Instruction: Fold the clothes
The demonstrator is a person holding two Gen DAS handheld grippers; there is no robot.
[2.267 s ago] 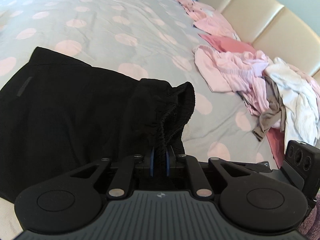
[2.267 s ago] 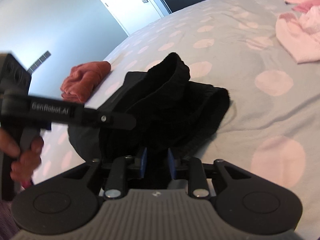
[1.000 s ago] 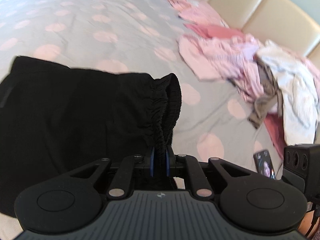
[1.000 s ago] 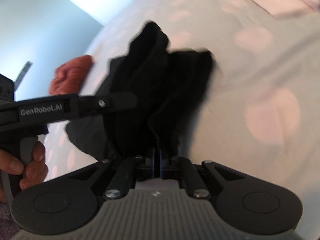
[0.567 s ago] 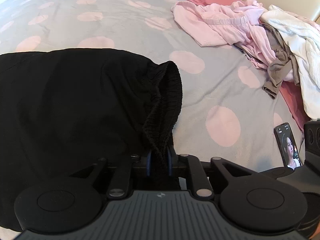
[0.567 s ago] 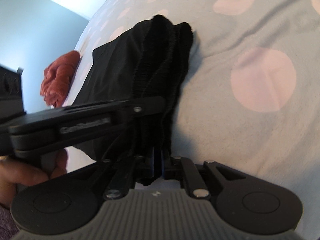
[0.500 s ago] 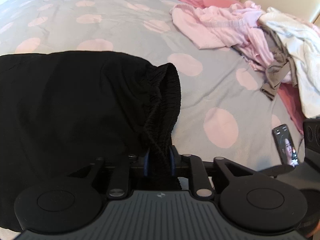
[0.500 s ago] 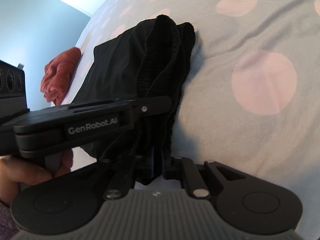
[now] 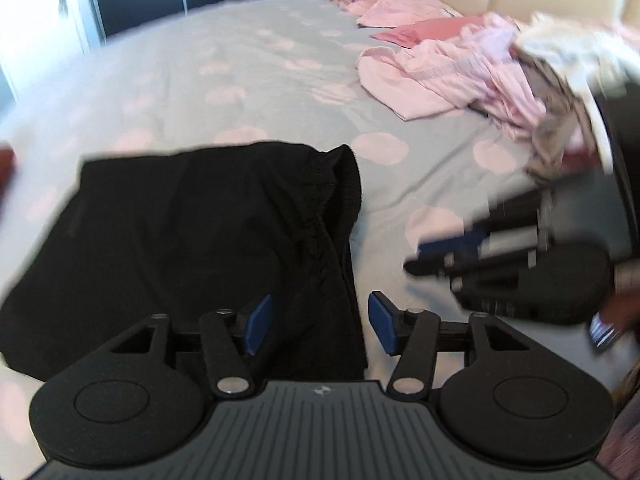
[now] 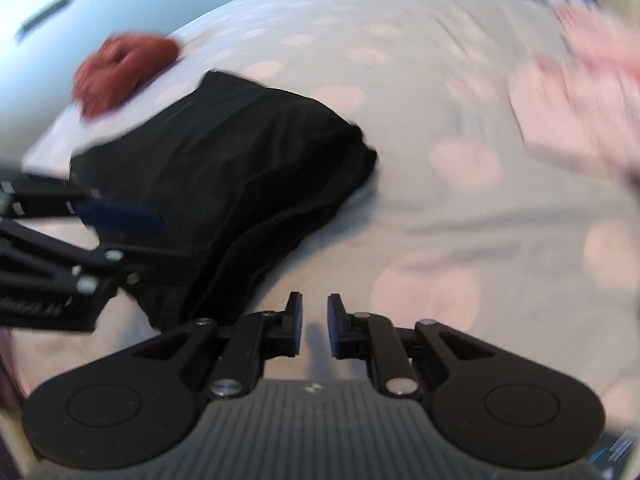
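Black garment [image 9: 192,232]: folded, flat on the spotted bedcover [image 9: 256,72]; elastic waistband along its right edge
Rust-red cloth [image 10: 120,68]: beyond the garment's far left corner; blurred, seems bunched
Left gripper [image 9: 316,320]: jaws opening; waistband lies between the blue pads, neither pressing it
Right gripper [image 10: 312,326]: jaws opening, narrow gap, nothing between; just right of the garment
Pink clothes [image 9: 448,76]: heaped at far right, well apart

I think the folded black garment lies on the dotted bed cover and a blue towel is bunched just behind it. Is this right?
Not quite. The bunched cloth behind the black garment is rust red, not blue, as the right wrist view shows. The garment does lie on the dotted bed cover.
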